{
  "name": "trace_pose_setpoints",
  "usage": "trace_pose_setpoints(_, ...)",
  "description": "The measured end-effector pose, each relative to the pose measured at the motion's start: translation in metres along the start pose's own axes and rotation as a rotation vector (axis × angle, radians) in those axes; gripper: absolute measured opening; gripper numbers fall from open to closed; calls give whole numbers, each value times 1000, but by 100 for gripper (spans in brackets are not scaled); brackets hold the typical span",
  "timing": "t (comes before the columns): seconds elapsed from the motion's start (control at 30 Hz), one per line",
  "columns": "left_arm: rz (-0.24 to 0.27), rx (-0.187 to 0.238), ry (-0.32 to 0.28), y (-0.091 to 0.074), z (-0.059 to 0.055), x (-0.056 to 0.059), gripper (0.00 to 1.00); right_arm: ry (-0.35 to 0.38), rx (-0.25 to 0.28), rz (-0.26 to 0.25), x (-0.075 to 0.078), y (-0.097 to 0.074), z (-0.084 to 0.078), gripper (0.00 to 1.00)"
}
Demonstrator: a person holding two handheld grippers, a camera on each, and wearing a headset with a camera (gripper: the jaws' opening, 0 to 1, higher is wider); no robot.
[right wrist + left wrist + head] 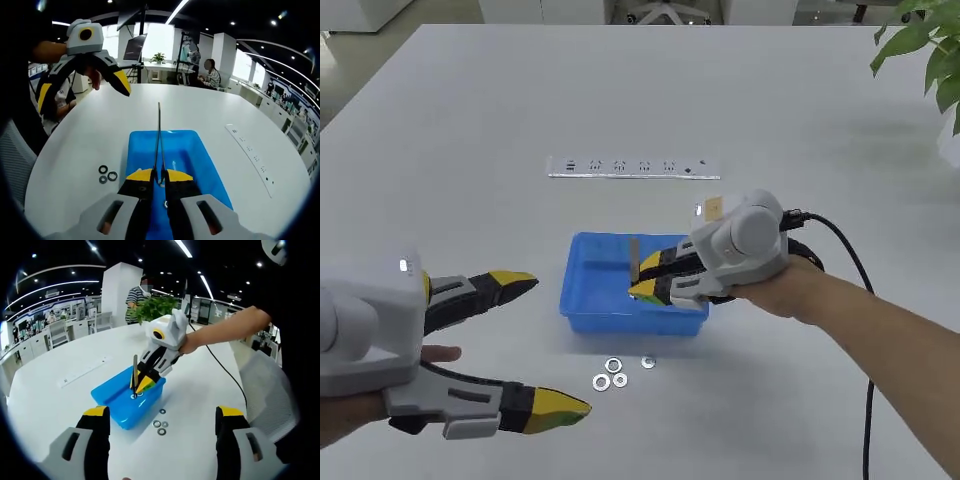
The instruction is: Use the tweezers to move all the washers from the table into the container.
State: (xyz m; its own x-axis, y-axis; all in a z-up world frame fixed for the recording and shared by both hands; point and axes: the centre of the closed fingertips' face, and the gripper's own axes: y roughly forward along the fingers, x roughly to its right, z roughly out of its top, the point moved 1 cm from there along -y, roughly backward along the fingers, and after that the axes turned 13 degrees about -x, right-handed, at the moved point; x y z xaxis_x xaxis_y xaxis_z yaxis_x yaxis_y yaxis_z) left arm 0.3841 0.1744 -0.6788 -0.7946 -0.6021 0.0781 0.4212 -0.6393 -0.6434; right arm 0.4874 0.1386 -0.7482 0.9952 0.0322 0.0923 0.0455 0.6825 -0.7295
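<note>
Four small metal washers point(613, 366) lie loose on the white table just in front of the blue container point(588, 300). My right gripper point(640, 290) is shut on the thin grey tweezers point(635, 258) and holds them over the container's inside. In the right gripper view the tweezers point(159, 135) run forward from the jaws point(160, 176) along the container point(180, 150), with three washers point(106, 175) off to the left. My left gripper point(555, 345) stands open and holds nothing, left of the washers. In its own view the washers point(161, 424) lie between its jaws, beside the container point(120, 405).
A white power strip point(633, 167) lies on the table behind the container. A black cable point(855, 270) trails from the right gripper along the person's arm. Green plant leaves point(930, 50) hang at the far right corner.
</note>
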Motion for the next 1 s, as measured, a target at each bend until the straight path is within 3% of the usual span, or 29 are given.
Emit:
trace_pose_setpoints(0.27, 1, 23, 7, 5, 12, -11, 76, 8, -8, -2, 2, 3, -4, 10)
trace_pose_setpoints(1.0, 34, 8, 127, 39, 50, -49, 33, 24, -17, 3, 3, 6, -14, 10)
